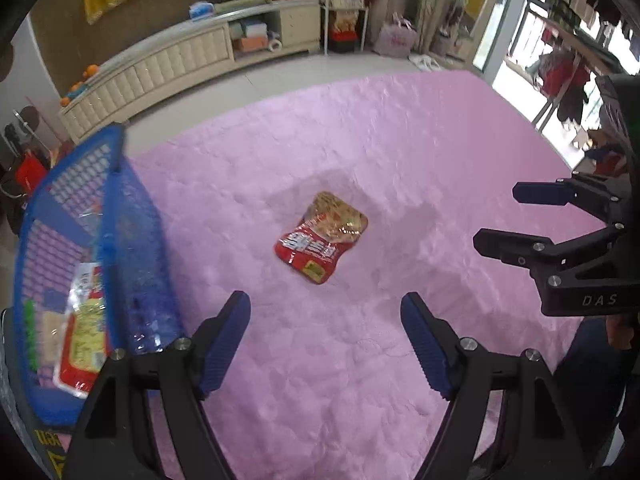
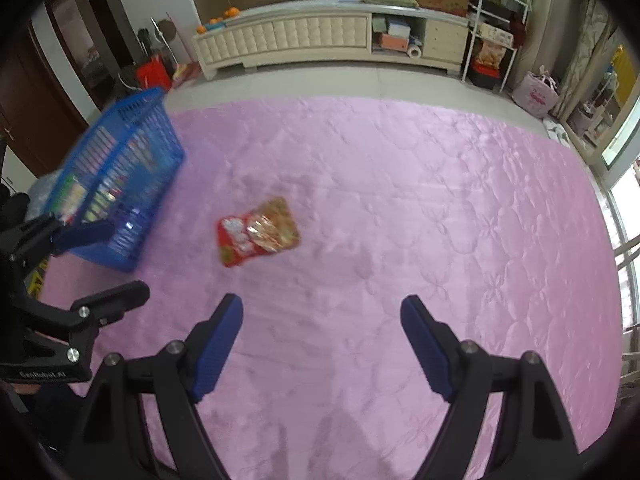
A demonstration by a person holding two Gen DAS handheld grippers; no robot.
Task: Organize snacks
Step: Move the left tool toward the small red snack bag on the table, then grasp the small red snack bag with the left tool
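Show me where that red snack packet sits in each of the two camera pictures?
Left wrist view: red snack packet lies near the centre on the pink quilt.
Right wrist view: it lies left of centre.
Shared landmark: the blue basket, left of the packet in both.

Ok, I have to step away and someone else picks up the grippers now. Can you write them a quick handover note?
Left gripper: open, nothing between its fingers.
Right gripper: open and empty too.
Blue basket sits at the left edge of the pink quilt, with packets already inside, including a red and white one.
One red snack packet lies loose on the quilt, ahead of both grippers.
Left to do: pick it up and put it in the basket.
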